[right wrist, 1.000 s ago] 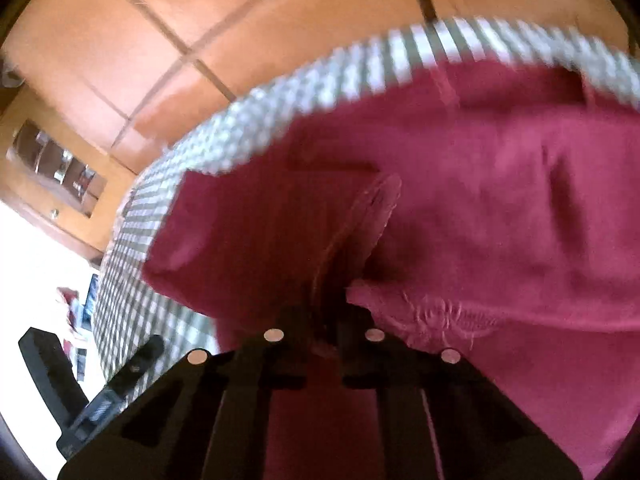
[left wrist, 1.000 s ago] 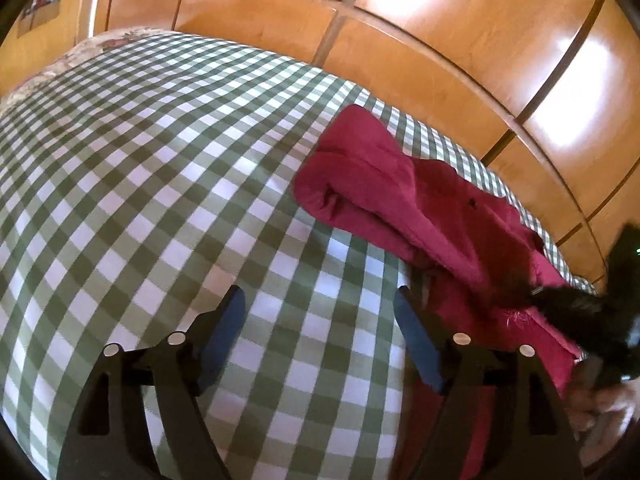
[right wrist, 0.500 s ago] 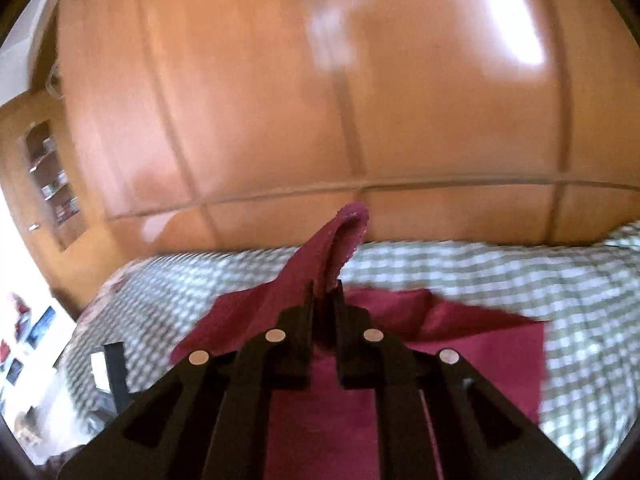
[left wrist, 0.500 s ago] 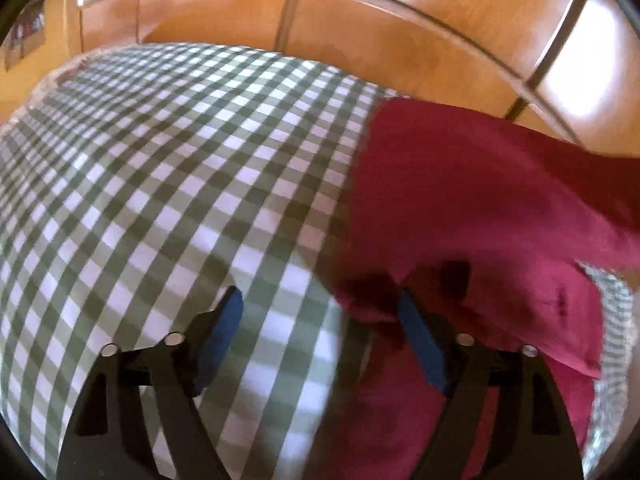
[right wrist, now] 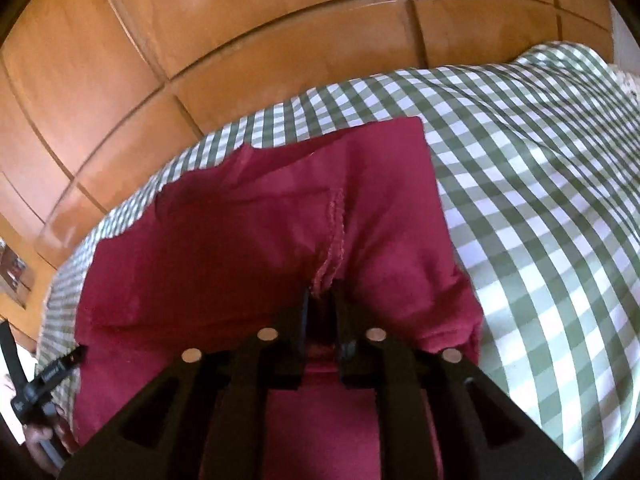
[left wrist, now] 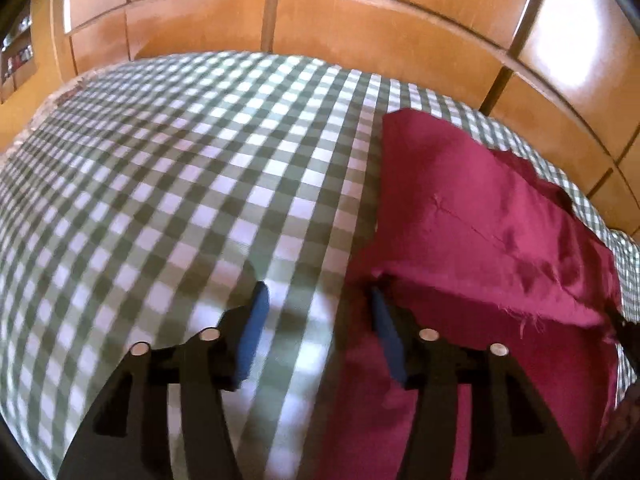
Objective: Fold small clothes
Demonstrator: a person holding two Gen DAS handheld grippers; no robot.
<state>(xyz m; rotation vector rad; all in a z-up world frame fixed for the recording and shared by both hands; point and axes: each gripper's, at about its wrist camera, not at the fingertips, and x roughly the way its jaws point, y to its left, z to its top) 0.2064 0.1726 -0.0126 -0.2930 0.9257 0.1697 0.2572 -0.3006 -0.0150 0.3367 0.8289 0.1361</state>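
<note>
Crimson garment (left wrist: 480,216) lies on green-checked cloth (left wrist: 180,184), toward its far edge by the wood-panelled wall (left wrist: 360,28), one layer already doubled over. Left gripper (left wrist: 316,312): jaws roughly half open and closing, checked cloth between them, the right finger at the garment's left edge, nothing gripped. Right gripper (right wrist: 321,308): jaws narrow and opening, a ruffled seam (right wrist: 334,240) between them, apparently being released. Fold just laid, I judge. Next: the left needs a firm pinch on that edge.

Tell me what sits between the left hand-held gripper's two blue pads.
Only bare checked cloth in the left wrist view; the red garment begins at the right pad, as the left hand-held gripper closes.
</note>
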